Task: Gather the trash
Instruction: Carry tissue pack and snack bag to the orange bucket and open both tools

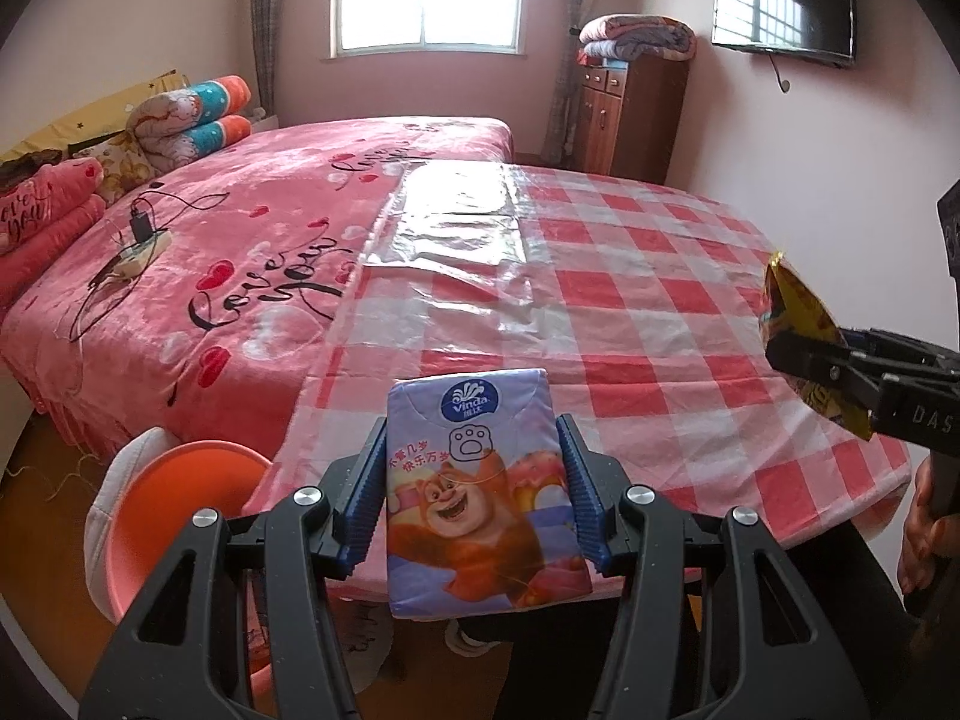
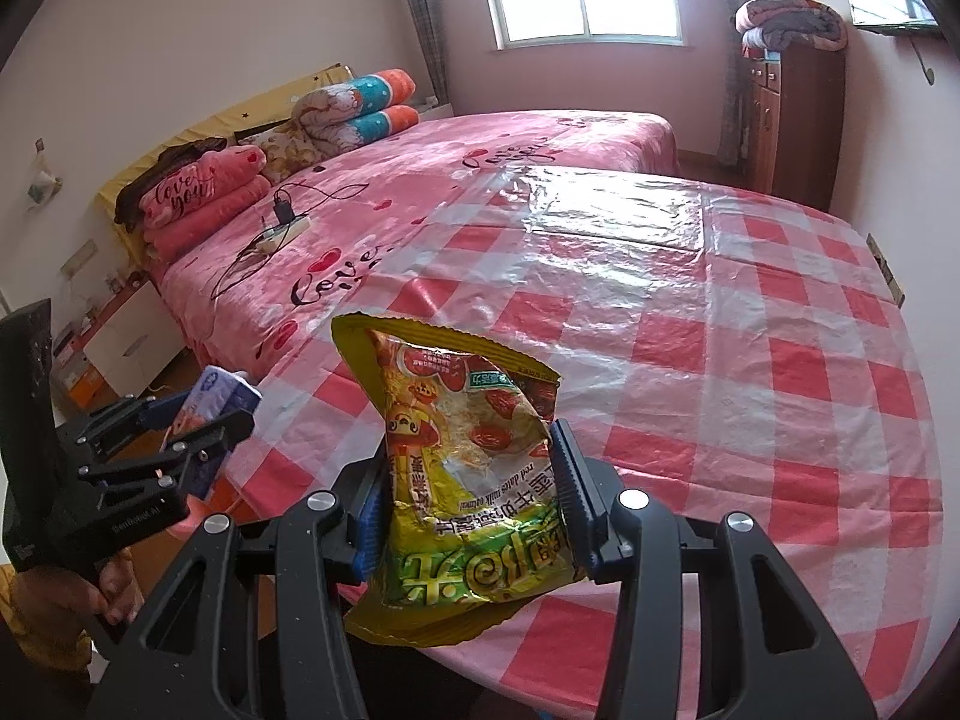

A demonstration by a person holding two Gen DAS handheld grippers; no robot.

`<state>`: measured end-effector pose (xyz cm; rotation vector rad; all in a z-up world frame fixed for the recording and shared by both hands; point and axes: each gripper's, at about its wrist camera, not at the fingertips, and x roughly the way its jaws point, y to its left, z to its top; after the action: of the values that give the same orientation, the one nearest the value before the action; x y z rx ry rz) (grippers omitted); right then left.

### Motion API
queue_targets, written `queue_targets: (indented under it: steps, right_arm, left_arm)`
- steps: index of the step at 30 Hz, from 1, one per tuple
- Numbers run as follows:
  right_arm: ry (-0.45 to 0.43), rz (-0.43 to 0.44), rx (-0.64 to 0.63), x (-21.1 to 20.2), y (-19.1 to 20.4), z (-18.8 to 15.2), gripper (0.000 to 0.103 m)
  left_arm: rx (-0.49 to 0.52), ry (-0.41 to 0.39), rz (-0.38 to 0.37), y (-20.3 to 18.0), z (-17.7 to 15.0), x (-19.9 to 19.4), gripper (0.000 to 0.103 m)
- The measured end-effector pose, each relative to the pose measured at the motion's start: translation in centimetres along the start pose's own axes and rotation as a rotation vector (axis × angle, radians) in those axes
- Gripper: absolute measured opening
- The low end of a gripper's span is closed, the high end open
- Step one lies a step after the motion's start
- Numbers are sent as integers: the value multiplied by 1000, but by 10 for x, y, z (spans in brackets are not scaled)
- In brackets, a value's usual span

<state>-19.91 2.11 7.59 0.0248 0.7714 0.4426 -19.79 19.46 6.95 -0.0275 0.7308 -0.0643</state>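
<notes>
Tissues first: your left gripper is clamped on a tissue pack, blue pads pressed to both its sides, held off the near edge of the table. Your right gripper is clamped on a yellow snack bag, crumpled and squeezed between the pads, also held up over the near table edge. Both pieces are in hand and clear of the cloth, so I judge the picking-up done. What is left is dropping them somewhere; no bin shows in either view, so I cannot tell you where they should go.

Writing, from close to far. The pack reads "Vinda" in a blue oval at the top, with a paw print, a cartoon bear and Chinese characters below. The bag is upside down in your right-wrist view; "red dates milk oatmeal" can be made out in small print, with large green Chinese characters beneath. Your right gripper's body shows "DAS" in the left-wrist view; the small lettering on your left one is too blurred to read surely.

Beyond, the checked tablecloth carries no other loose trash that I can see. The bed cover says "Love you", and so does a folded blanket near the headboard.
</notes>
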Motion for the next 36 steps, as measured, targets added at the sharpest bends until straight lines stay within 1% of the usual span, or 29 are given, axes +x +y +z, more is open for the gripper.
queue_targets:
  steps: [4,9,15,25,32,36]
  right_arm:
    - [13,20,-14,4,7,3,49]
    - [35,62,-48,12,28,8,49]
    - [65,147,-89,28,60,20,49]
    - [152,313,-157,72,118,42,49]
    - [231,421,-182,107,158,47,49]
    - [258,469,-200,119,179,49,49]
  left_arm:
    - [-12,-16,26,10,0,-8,55]
    - [-51,-26,60,31,-3,-15,55]
    - [-104,-20,116,61,-7,-19,55]
    - [-206,38,229,122,-22,-9,55]
    - [-260,89,298,154,-37,2,55]
    - [-295,119,333,172,-47,9,55]
